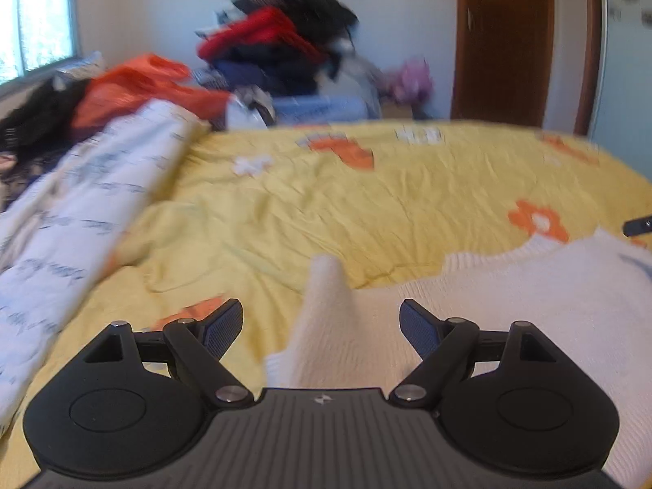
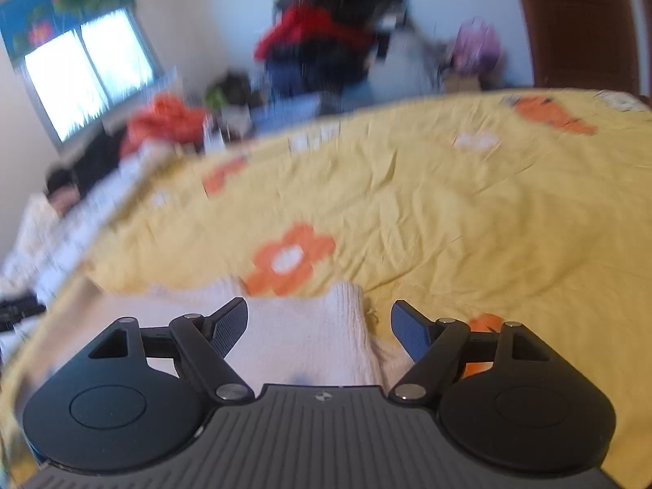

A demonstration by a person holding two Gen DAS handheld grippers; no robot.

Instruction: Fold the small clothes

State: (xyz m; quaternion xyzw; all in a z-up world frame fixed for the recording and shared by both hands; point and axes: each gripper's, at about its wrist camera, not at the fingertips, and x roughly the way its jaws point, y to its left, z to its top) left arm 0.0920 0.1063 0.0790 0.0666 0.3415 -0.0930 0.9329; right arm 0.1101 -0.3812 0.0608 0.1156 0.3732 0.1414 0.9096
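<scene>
White ribbed knit sits right under our lenses: a small sweater (image 1: pixel 509 305) spread on the bed, its scalloped collar edge toward the far side. One sleeve (image 1: pixel 326 318) rises in a soft peak between the fingers of our left tool (image 1: pixel 321 328), whose jaws stand wide apart and grip nothing. Our right tool (image 2: pixel 319 328) hovers over the garment's other shoulder (image 2: pixel 346 309), jaws also apart, nothing held.

We judge the fold barely begun. The body lies mostly flat and open, the collar still shows, and only that raised sleeve hints at a first tuck. Bringing the sleeves in and doubling the body are still to do, as far as we can see.

Around the sweater stretches a yellow bedspread (image 2: pixel 448 212) with orange flowers, wrinkled. A white printed quilt (image 1: pixel 73 203) is bunched along the left side, and beyond the bed a blurred heap of clothes (image 1: pixel 285 36) rises against the wall near a wooden door (image 1: pixel 505 40).
</scene>
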